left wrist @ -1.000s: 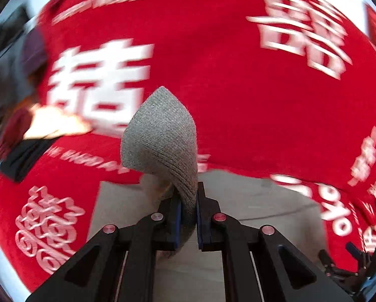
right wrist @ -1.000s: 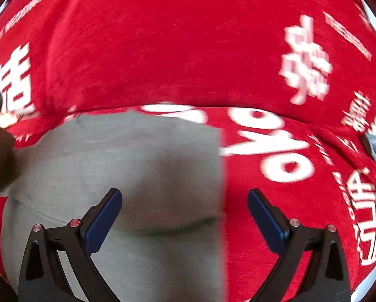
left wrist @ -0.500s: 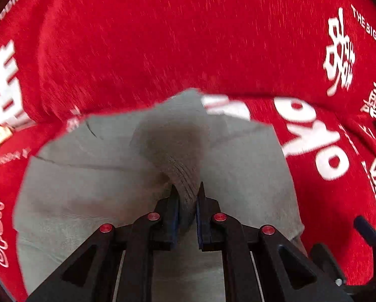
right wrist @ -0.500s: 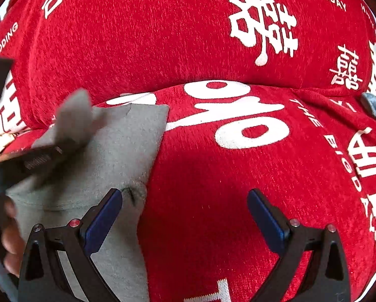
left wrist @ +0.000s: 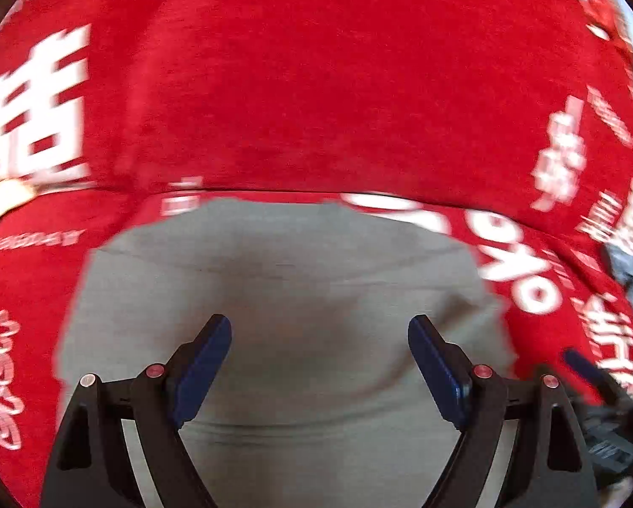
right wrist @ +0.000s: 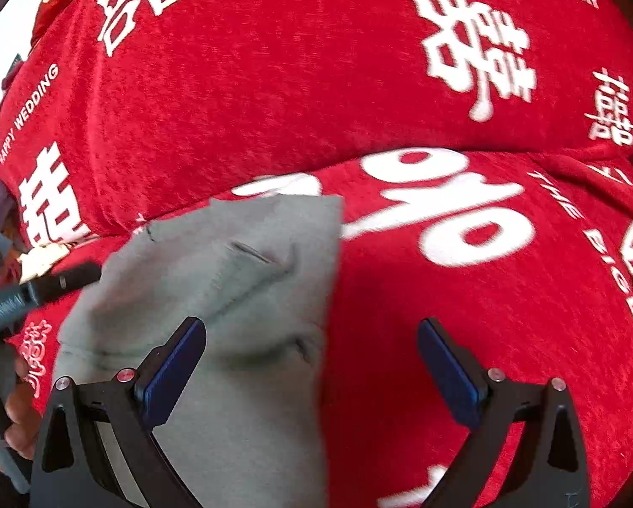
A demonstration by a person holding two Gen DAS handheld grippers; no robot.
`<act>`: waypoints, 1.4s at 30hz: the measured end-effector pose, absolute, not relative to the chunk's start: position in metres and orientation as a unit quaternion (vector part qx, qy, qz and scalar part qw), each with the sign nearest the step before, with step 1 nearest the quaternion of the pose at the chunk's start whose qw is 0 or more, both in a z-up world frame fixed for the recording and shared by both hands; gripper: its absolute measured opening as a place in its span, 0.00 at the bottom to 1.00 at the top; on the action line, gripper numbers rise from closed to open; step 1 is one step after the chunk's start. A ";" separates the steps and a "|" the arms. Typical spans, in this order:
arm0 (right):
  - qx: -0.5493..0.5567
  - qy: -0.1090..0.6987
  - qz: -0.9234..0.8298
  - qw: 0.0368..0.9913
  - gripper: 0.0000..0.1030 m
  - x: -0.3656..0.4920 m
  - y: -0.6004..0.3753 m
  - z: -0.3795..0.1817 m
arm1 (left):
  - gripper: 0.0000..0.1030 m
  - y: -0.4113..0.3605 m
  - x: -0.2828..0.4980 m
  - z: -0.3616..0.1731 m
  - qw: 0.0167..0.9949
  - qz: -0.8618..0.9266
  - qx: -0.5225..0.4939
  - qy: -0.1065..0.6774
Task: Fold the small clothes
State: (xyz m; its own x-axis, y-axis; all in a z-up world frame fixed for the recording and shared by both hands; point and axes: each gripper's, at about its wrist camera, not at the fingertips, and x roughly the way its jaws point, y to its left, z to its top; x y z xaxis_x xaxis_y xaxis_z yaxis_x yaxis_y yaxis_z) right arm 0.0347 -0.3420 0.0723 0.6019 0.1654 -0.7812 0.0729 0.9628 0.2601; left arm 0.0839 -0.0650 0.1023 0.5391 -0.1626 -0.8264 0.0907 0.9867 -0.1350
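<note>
A small grey cloth [left wrist: 282, 317] lies flat on a red blanket [left wrist: 316, 97] with big white letters on it. The blanket looks soft and puffy, like it covers a bed or a couch, but which one is hard to tell.

The left tongs [left wrist: 320, 364] hang just over the middle of the grey cloth. Their jaws are opening, and nothing is between them. The cloth under them is bare and looks smooth, with a soft line across it near the far edge.

The right tongs [right wrist: 312, 368] are wide too and hold nothing. They sit over the right edge of the cloth: the left blue pad is above the grey part and the right blue pad is above the red blanket. From this side you can see a few little wrinkles in the cloth. A hand [right wrist: 18, 419] shows at the far left, holding the other tool.

It looks like one fold is laid down and let go. The next move is likely to grab an edge or corner of the cloth, maybe the right edge, and bring it over for another fold. The tongs must pinch only the grey cloth and not the red blanket under it, or the blanket will come up as well.
</note>
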 end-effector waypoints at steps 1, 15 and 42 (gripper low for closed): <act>0.137 0.444 0.027 0.885 0.97 0.040 -0.336 0.074 | 0.84 -0.047 0.088 0.096 0.873 -0.042 -0.045 0.484; 0.003 0.533 0.081 0.842 0.96 0.062 -0.252 0.020 | 0.84 0.001 0.062 0.045 0.855 -0.004 -0.001 0.518; -0.032 0.534 0.035 0.844 1.00 0.055 -0.179 0.023 | 0.99 0.019 0.071 0.043 0.846 -0.037 -0.003 0.532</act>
